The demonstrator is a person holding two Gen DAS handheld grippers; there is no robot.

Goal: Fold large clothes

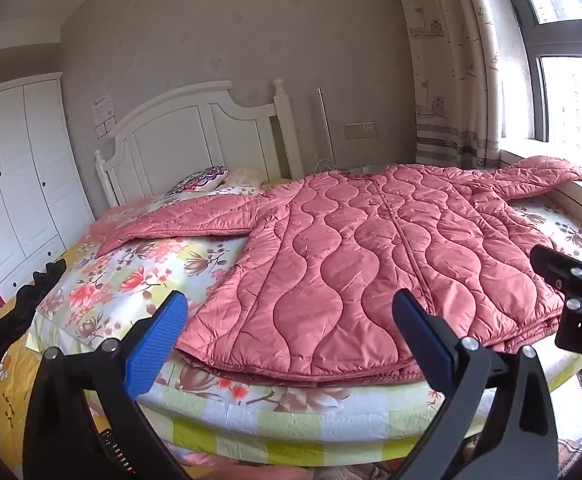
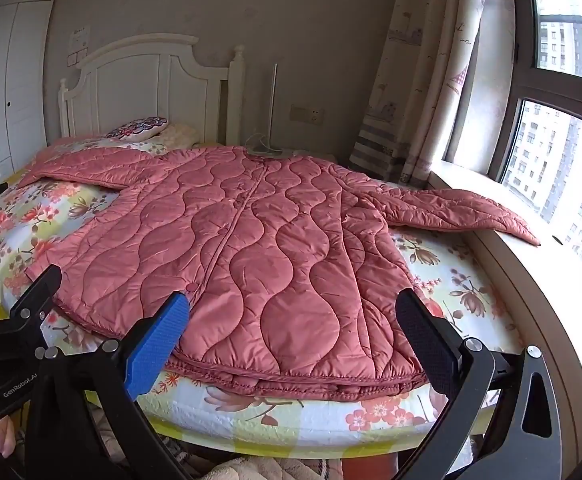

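Item: quilted pink jacket [image 1: 371, 264], long, padded, wave-stitched, with a centre front placket; laid flat and face up on a bed with a floral sheet [image 1: 139, 276], collar toward the white headboard [image 1: 195, 136], hem nearest both claws. Position relative to left gripper [image 1: 291, 340]: directly ahead and just beyond its fingertips, hem running across between the two blue pads [image 1: 155, 344]; one sleeve [image 1: 179, 220] extends ahead and to the left. Position relative to right gripper [image 2: 295, 340]: hem likewise directly ahead between its fingers; the other sleeve [image 2: 459, 212] reaches ahead and to the right, its cuff resting on the window ledge [image 2: 531, 272]. State of claws: both spread wide apart, holding nothing, neither touching the cloth. Also present: patterned pillow [image 2: 139, 126] far ahead by the headboard, white wardrobe [image 1: 15, 184] far left, curtain [image 2: 423, 80] ahead right. Handling, by estimate: light for its size, soft and bulky, springy under folding; shell looks smooth and likely slippery, so a shallow pinch may slide off. Suggested hold: stitched edges, such as cuffs, hem corners or shoulder seams, taking both layers deep between the pads.
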